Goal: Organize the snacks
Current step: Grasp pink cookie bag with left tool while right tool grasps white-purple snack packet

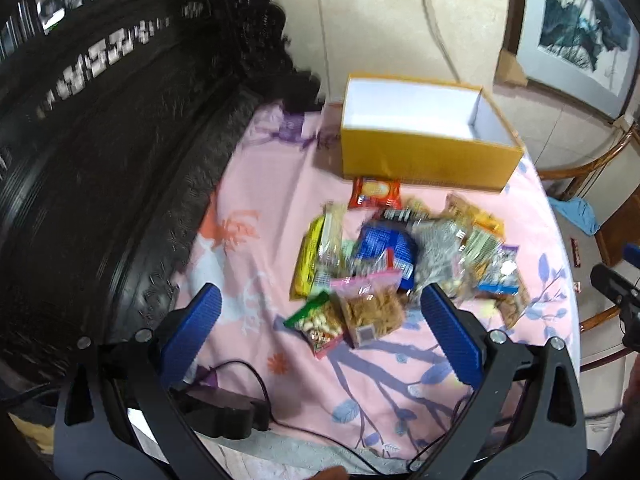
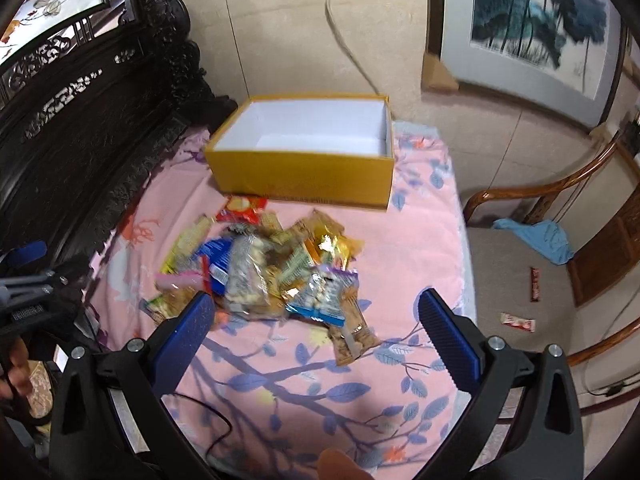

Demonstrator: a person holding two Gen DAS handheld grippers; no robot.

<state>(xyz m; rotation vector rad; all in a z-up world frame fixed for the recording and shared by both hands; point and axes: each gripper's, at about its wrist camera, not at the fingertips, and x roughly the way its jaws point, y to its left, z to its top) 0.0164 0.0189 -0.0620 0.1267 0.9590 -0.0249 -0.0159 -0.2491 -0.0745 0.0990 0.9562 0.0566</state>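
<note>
A pile of snack packets (image 1: 404, 256) lies on the pink floral cloth; it also shows in the right wrist view (image 2: 264, 268). Behind it stands an open yellow box (image 1: 424, 156) with a white empty inside, also in the right wrist view (image 2: 304, 172). A red packet (image 1: 375, 193) lies just in front of the box. My left gripper (image 1: 320, 300) is open and empty, hovering above the near side of the pile. My right gripper (image 2: 316, 308) is open and empty, above the pile's near right edge.
A dark carved wooden bench back (image 1: 100, 160) lines the left side. A black cable (image 1: 256, 376) crosses the cloth's near edge. Wooden chairs (image 2: 560, 200), a blue cloth (image 2: 540, 240) and two dropped packets (image 2: 518, 322) lie on the floor at right.
</note>
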